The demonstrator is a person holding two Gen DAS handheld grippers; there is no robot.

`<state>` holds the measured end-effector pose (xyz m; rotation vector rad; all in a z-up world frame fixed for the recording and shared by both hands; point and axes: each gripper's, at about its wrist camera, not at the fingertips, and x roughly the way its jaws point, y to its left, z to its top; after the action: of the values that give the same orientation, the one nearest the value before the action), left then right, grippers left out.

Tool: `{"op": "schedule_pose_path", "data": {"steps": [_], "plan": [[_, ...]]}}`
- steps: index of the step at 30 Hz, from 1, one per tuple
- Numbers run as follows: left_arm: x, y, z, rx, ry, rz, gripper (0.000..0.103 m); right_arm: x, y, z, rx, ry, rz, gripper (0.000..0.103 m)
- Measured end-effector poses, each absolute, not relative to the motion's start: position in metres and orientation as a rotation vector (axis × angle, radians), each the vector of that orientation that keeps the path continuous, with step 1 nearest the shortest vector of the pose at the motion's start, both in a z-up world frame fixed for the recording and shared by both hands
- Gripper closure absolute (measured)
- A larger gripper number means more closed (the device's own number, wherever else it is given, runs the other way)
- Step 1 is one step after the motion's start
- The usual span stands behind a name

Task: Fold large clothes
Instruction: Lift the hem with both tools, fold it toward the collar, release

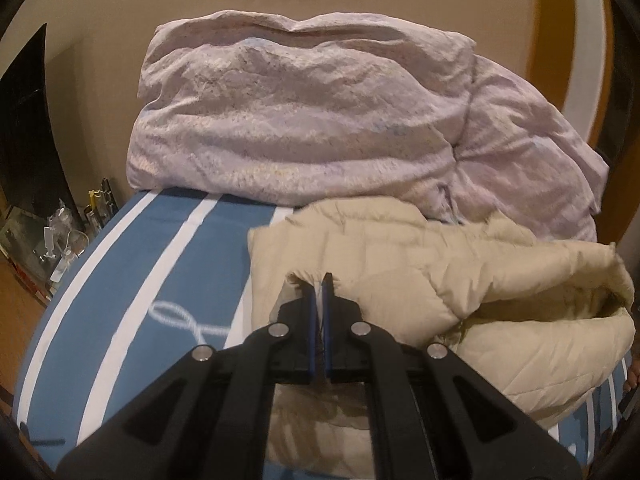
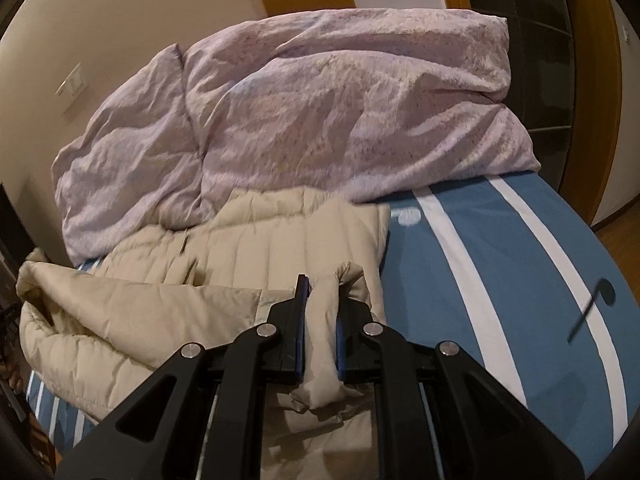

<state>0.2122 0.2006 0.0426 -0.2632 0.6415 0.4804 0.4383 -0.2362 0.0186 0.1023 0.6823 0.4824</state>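
**Both tongs pinching the jacket**

My left tongs (image 1: 319, 280) are pressed together on a thin edge of the cream quilted jacket (image 1: 400, 264); a little fold of the fabric pokes up just past the blue pads (image 1: 312, 320), which stand almost touching. My right tongs (image 2: 322, 284) are clamped on a thicker roll of the same jacket (image 2: 260, 256), a padded strip that runs back between the pads and hangs out behind them toward me.

The jacket lies on the bed (image 1: 160, 264), straight ahead of both tongs and under them. Seen from the left tongs, most of it spreads to the right, with a puffy open fold far to the right. Seen from the right tongs, it spreads to the left, its far edge reaching up to the duvet (image 2: 320, 100).

The duvet (image 1: 300, 112), pale lilac and crumpled, is heaped beyond the jacket against the wall (image 1: 100, 20), and its near edge touches the jacket. The bed's blue sheet with white stripes (image 2: 500, 260) shows bare left of my left tongs and right of my right tongs.

Far left of the left tongs, beside the bed, some small clutter (image 1: 60, 240) stands on a low surface; I cannot tell what it is.
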Motion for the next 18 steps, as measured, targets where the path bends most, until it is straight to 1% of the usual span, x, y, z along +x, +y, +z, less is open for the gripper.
{"op": "schedule_pose_path", "data": {"steps": [5,11,14,16,17,18], "plan": [[0.252,0.228,0.039,-0.294,0.647,0.509,0.100,0.480,-0.222,0.018,0.145,0.695,0.456,0.092],[0.294,0.248,0.019,-0.311,0.685,0.531,0.100,0.523,-0.200,-0.003,0.162,0.752,0.428,0.091],[0.311,0.258,0.009,-0.331,0.701,0.532,0.100,0.538,-0.193,-0.011,0.170,0.767,0.417,0.089],[0.320,0.264,0.002,-0.349,0.713,0.532,0.098,0.545,-0.190,-0.014,0.181,0.776,0.419,0.082],[0.324,0.268,-0.002,-0.366,0.719,0.533,0.095,0.550,-0.190,-0.016,0.203,0.785,0.423,0.074],[0.328,0.273,-0.005,-0.389,0.723,0.532,0.095,0.553,-0.190,-0.017,0.221,0.791,0.428,0.061]]}}
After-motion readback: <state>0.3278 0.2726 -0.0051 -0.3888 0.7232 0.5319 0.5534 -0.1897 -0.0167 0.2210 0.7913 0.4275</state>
